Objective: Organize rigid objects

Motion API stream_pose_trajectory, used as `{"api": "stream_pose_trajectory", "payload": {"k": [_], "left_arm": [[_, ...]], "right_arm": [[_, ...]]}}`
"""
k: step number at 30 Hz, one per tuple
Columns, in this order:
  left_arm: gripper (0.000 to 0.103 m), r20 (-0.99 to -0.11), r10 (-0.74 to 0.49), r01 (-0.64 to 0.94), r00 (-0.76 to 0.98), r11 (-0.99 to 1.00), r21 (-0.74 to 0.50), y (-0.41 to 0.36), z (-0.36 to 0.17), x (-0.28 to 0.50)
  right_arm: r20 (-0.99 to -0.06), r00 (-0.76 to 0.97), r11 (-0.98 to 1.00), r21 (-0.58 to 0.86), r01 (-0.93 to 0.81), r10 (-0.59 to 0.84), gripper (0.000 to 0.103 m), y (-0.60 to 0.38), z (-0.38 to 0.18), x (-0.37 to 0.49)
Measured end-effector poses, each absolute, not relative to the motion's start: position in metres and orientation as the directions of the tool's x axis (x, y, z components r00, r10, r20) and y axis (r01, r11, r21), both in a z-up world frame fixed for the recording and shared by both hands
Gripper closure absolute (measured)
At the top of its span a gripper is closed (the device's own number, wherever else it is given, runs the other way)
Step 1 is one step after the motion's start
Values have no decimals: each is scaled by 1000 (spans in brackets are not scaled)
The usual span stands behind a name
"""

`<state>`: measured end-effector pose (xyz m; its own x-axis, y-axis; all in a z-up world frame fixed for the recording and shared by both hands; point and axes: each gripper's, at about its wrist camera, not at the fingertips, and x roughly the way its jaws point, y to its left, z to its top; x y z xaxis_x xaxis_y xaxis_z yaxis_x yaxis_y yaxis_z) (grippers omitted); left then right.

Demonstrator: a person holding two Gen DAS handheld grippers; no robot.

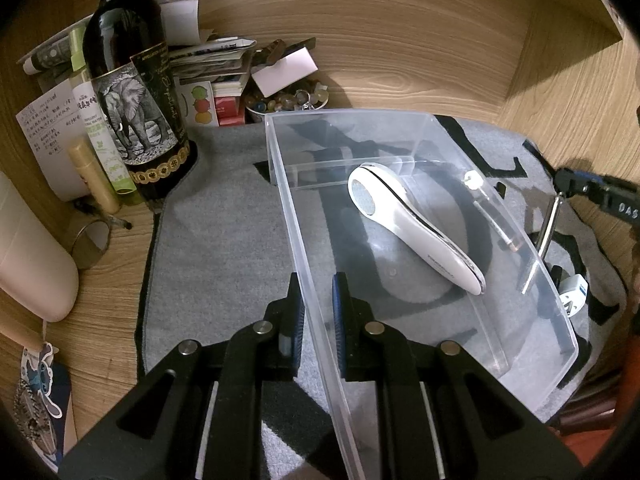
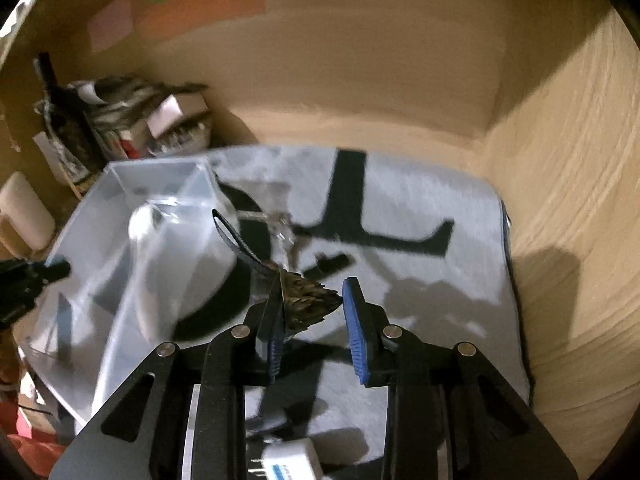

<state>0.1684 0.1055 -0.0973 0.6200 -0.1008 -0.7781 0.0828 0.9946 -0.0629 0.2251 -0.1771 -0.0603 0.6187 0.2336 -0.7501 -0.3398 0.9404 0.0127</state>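
Clear bin (image 1: 400, 120) centre frame holds white handheld device (image 1: 412, 228); left gripper (image 1: 318, 312) clamps its near wall. Right gripper (image 2: 312, 316) parted, grip unclear.

on the wine bottle (image 1: 134, 92) the dark side label carries "appellation" in small gold capitals at its top, and a gold handwritten line runs down it, too slanted to read. the green bottle (image 1: 102, 136) beside it shows "repellent" and under it "water". on the right gripper (image 1: 600, 196), at the edge of the left wrist view, white letters "das" stand. other writing is too small or blurred.
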Motion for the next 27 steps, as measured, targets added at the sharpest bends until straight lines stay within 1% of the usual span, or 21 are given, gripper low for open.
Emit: {"api": "stream_pose_trajectory", "payload": {"k": [11,19,22,27], "left_arm": [[91,-777,-101,82,621,995,-63,105,-98,168],[91,-777,-100,81,621,995,-63,105,-97,168],[91,-777,-100,82,621,995,-62,104,-97,168],[91,-775,-98,82,624,995,-60,102,-97,169]], "right_arm": [[-694,635,882,-1,-471,339,78,-125,-38,214],[-707,588,830,-3,-557,392,78,-84,-45,216],[-710,593,822,-36,-568,378,77,-73,-47,215],[-753,551,809,-44,-586,359,73,-60,-62,217]]}}
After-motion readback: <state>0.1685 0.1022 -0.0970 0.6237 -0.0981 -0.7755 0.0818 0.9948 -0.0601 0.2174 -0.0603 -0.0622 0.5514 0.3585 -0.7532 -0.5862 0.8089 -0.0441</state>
